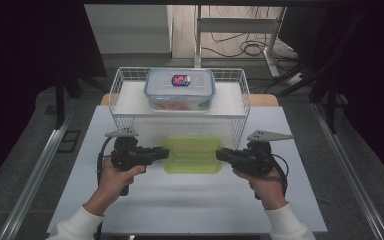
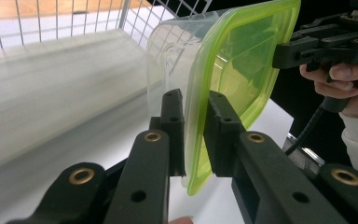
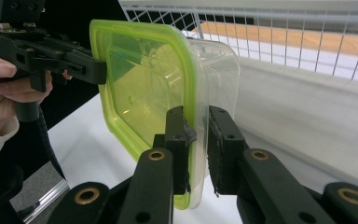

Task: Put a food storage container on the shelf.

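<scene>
White sheeting covers the counter [image 1: 190,200], with dark drapes at both sides and cables on the floor beyond. At the far end stands a white wire basket [image 1: 119,80]; on the white shelf inside it sits a clear box with a bluish lid [image 1: 180,89], orange contents showing through its wall and a red and blue label on top.

Just in front of the basket, between the two hands, is a clear container with a lime-green lid [image 1: 193,155]. The left tongs [image 1: 166,152] are clamped on its left rim: in the left gripper view the two black jaws press on either side of the green lid edge [image 2: 196,135]. The right tongs [image 1: 219,154] grip the opposite rim, and the right gripper view shows their jaws closed over lid edge and container wall together [image 3: 196,140]. White sleeves cover both forearms.
</scene>
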Tool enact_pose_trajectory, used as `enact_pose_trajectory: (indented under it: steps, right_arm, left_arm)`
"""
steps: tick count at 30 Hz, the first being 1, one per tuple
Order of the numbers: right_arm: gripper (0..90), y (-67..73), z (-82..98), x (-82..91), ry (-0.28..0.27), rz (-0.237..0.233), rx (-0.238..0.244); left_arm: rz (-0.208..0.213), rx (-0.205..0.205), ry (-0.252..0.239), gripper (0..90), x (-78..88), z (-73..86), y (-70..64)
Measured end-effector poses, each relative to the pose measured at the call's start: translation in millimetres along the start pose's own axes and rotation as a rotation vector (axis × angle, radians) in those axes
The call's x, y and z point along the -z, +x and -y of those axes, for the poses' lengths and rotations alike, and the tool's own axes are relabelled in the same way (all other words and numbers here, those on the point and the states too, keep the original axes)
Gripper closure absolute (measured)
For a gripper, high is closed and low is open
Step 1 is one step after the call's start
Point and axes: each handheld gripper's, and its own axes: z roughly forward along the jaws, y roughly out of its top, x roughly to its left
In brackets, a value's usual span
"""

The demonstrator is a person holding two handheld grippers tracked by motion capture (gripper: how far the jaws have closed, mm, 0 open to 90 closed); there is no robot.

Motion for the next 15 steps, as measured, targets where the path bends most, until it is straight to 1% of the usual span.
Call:
enact_pose_trajectory:
  steps: [5, 8, 11, 15]
  right_arm:
    - [78.5, 1.7, -12.2, 2.2, -0.017, -0.011, 0.023]
    - [78.5, 2.5, -19.0, 2.5, -0.025, -0.012, 0.025]
    - [78.5, 4.0, -27.0, 3.6, -0.035, -0.009, 0.034]
    - [78.4, 8.2, -38.4, 7.9, -0.053, -0.01, 0.064]
  left_arm:
    - [0.015, -0.013, -0.01, 79.3, 8.3, -13.0, -0.6]
    - [0.004, -0.021, -0.009, 79.3, 11.1, -21.2, -1.6]
    - [0.008, -0.024, -0.022, 79.3, 15.2, -28.5, -1.7]
    - [0.01, -0.033, -0.028, 79.4, 19.3, -36.2, -3.5]
